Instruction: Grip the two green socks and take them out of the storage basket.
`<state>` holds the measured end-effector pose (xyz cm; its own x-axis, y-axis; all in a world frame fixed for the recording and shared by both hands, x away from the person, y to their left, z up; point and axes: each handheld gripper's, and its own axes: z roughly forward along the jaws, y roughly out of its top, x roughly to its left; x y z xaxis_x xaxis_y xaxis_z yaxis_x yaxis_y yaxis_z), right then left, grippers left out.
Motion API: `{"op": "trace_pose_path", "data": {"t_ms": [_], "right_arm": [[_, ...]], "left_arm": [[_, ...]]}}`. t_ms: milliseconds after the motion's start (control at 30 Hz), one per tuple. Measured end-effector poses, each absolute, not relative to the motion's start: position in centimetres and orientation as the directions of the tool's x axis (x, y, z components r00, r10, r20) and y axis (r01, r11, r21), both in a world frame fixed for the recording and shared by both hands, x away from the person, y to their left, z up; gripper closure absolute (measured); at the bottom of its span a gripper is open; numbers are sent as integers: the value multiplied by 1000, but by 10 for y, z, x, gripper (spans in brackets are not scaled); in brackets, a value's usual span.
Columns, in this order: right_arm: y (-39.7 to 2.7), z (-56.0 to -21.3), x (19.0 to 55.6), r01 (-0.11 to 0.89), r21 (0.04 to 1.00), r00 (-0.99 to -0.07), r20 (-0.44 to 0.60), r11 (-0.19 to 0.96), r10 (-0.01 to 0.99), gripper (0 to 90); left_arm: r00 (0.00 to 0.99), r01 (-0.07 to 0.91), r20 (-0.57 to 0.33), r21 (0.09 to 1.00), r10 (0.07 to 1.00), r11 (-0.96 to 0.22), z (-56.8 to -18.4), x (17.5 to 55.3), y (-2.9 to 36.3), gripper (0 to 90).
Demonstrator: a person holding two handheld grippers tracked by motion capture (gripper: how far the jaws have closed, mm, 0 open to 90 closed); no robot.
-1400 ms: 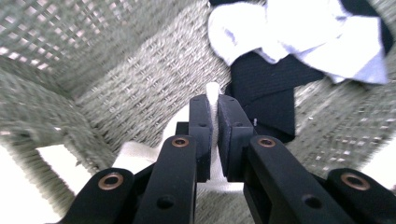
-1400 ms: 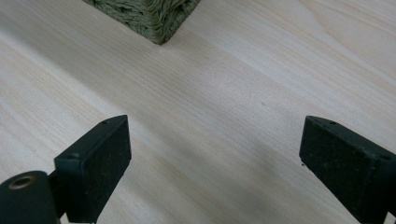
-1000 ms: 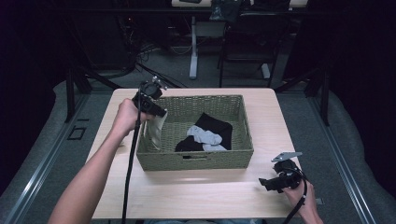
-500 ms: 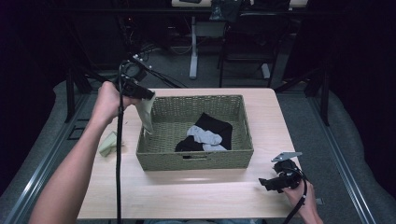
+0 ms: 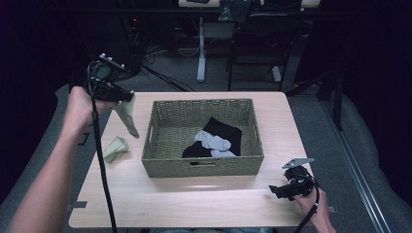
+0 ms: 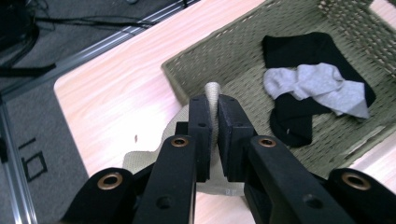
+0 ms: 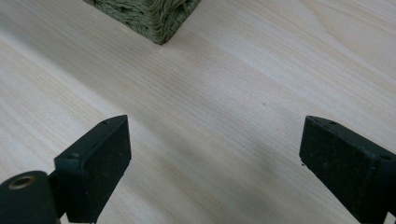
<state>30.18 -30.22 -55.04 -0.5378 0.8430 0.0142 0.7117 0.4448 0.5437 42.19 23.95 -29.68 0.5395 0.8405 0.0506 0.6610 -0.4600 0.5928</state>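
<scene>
Left tongs [image 5: 127, 98] clamped on one pale beige-green fabric sock [image 5: 127, 118]; in the left gripper view the jaws pinch its cuff with only cloth between them. Since a second ago the left hand [image 5: 80, 108] has carried this sock up and out of the olive woven wicker basket [image 5: 160, 162]: then it was at the basket's left wall, now it hangs free above the desk's [image 5: 194, 204] left edge, clear of the rim.

A second pale beige-green sock [image 5: 114, 148] lies crumpled on the desk near the left edge, just beside the basket's left wall; it appeared there half a second ago.

Reading: sorting by pairs, beige pair coming out; the held sock likely joins its mate.

In the basket: black socks [image 5: 224, 133] and light grey socks [image 5: 213, 143], overlapping, unchanged.

Right tongs [image 5: 276, 190] wide apart, holding nothing, resting low at the desk's near right corner, unmoved.

Writing, brands, labels: none legible on any item.
</scene>
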Motion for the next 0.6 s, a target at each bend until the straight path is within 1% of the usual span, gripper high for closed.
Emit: {"op": "trace_pose_path", "data": {"t_ms": [133, 300, 600], "right_arm": [[-302, -551, 302, 713, 550, -534, 23, 435, 845, 84], [-301, -551, 302, 713, 548, -536, 22, 438, 844, 84], [-301, -551, 301, 713, 550, -535, 24, 436, 844, 84]], "left_arm": [[508, 691, 36, 580, 860, -432, -311, 419, 258, 845], [466, 734, 11, 553, 885, -394, -337, 420, 279, 843], [416, 806, -49, 481, 908, -344, -397, 428, 296, 840]]}}
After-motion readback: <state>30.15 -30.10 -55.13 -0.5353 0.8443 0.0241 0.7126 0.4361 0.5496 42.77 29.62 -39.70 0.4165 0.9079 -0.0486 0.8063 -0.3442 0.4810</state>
